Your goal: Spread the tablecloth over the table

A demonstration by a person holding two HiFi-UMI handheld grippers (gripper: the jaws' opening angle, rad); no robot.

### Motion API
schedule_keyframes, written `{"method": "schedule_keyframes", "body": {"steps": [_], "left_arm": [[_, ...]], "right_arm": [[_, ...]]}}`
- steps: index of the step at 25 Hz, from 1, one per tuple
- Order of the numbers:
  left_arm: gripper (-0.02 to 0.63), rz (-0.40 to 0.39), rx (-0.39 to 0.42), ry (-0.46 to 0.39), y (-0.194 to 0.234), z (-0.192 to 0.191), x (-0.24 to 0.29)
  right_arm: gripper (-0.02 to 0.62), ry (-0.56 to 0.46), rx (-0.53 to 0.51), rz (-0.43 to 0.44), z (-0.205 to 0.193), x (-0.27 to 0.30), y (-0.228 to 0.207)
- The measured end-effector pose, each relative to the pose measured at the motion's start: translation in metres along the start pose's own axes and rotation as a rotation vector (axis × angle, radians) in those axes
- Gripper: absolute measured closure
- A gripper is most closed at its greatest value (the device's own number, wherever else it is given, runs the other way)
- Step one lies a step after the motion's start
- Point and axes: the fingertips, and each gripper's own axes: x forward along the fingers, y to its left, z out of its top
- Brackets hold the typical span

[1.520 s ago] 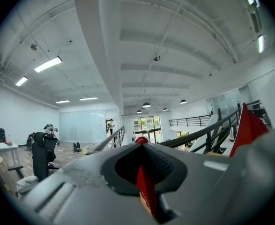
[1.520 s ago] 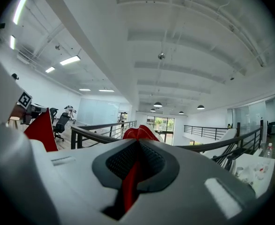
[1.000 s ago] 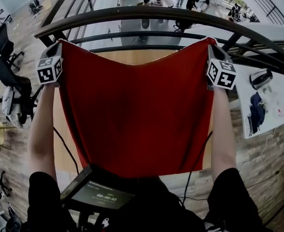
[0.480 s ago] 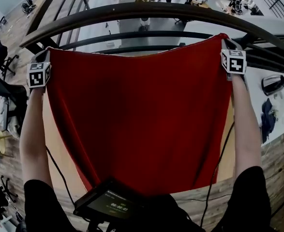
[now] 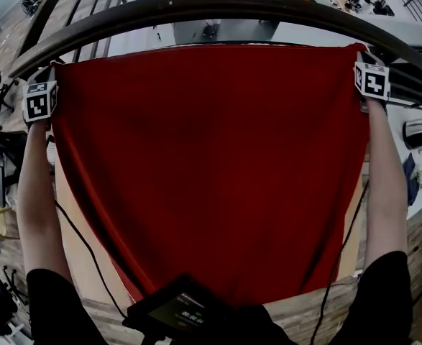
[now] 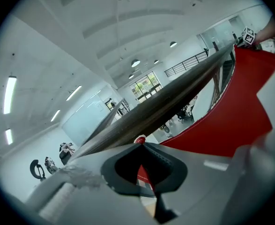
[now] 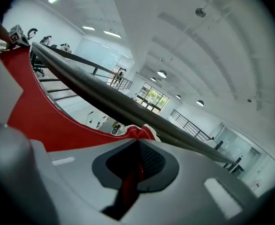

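Both hand-held grippers are clamped on the red tablecloth (image 5: 211, 171), one at each far corner. The left hand-held gripper (image 5: 45, 83) has its jaws pinched together on a fold of red fabric, which shows plainly in the left gripper view (image 6: 139, 143). The right hand-held gripper (image 5: 367, 65) pinches its corner the same way, with a red strip running down between the closed jaws in its own view (image 7: 138, 136).

Between the two, the far hem is pulled nearly straight and taut. From that edge the cloth falls back towards the person, broad and mostly smooth, narrowing at its near end. Just beyond the grippers runs a dark curved railing (image 5: 218, 9).

Beneath the cloth, slivers of the pale wooden worktop (image 5: 72, 221) peek out beside each forearm. As I judge it, the unfolding and opening-out are done and the cloth is lined up over the worktop, but whether any of it touches the wood I cannot tell. What remains is to lower the far edge onto the surface, let go of both corners and flatten any ripples.
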Motion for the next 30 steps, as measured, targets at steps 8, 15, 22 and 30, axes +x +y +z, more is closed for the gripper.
{"method": "schedule_keyframes", "body": {"steps": [8, 15, 22, 30], "left_arm": [[0.594, -0.048, 0.015, 0.084, -0.051, -0.046, 0.058], [0.573, -0.058, -0.038, 0.139, -0.076, -0.06, 0.077], [0.331, -0.092, -0.09, 0.17, -0.08, -0.091, 0.069], [0.457, -0.307, -0.21, -0.078, -0.207, -0.047, -0.032]], "right_arm": [[0.58, 0.133, -0.041, 0.024, -0.061, 0.058, 0.021], [0.56, 0.161, -0.061, 0.086, -0.078, 0.087, 0.033], [0.416, 0.188, -0.03, 0.174, -0.093, 0.076, 0.068], [0.512, 0.022, 0.144, 0.236, -0.131, -0.051, 0.112]]}}
